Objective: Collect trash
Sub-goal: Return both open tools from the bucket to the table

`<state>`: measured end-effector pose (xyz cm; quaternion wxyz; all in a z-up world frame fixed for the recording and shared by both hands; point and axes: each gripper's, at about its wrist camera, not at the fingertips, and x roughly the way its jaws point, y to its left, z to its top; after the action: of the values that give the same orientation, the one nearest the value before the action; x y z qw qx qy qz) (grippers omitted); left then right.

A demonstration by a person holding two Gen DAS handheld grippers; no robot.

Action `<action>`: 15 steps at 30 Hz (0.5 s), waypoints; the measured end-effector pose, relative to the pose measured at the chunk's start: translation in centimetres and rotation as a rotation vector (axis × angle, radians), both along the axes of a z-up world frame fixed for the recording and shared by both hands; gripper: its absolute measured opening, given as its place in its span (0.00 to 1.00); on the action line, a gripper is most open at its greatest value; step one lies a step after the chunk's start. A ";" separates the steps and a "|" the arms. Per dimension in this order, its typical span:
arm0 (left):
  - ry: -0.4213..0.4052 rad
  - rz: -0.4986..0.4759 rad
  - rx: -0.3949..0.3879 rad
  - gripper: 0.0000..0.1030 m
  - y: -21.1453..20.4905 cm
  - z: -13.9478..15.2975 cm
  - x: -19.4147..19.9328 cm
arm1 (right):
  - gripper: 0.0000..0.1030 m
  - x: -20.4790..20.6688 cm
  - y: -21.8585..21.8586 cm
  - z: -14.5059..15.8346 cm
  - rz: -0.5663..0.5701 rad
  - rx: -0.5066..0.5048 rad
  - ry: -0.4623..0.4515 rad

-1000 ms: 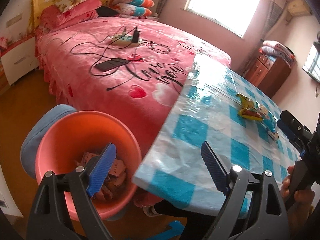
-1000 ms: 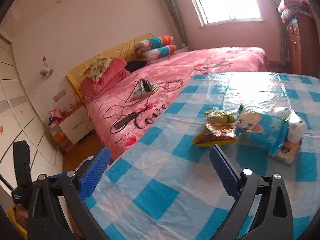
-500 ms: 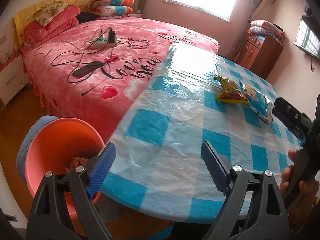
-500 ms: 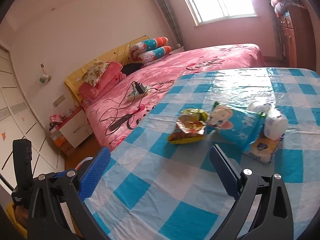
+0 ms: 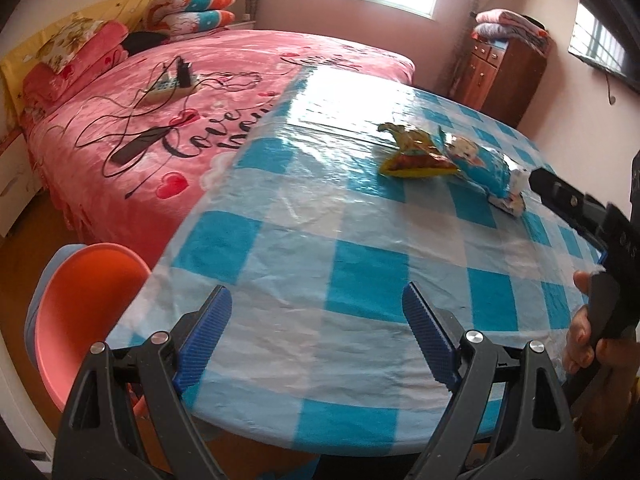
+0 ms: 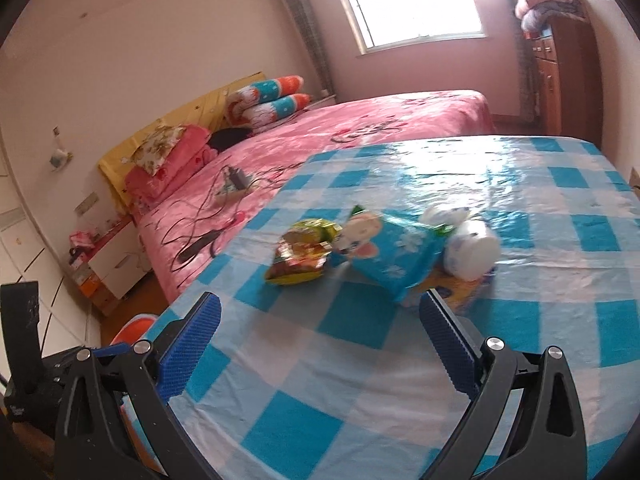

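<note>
Bedroom: pink bed (image 5: pixel 224 92) behind a table with a blue-white checked plastic cloth (image 6: pixel 400 360). Orange bin (image 5: pixel 80 304) on the floor at the table's near-left edge, likely there to take the trash. Trash clustered mid-table: yellow snack wrapper (image 6: pixel 304 252), blue cartoon packet (image 6: pixel 396 256), white wad (image 6: pixel 472 252) touching it. Left gripper (image 5: pixel 316 336) and right gripper (image 6: pixel 320 340) both empty, jaws wide apart, aimed at the pile, probably for a pick.

Script "Love you" on the pink bedspread (image 5: pixel 224 92).
</note>
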<state>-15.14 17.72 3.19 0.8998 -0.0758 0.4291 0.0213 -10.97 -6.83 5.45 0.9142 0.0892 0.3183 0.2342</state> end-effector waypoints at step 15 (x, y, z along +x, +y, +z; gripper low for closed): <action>-0.011 -0.106 0.047 0.85 -6.6 1.8 4.5 | 0.95 3.2 -8.9 -0.5 -0.190 0.060 0.067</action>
<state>-10.67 11.11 4.95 0.9036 -0.0317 0.4269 -0.0169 -7.79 -15.74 4.97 0.9182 0.1541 0.3315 0.1528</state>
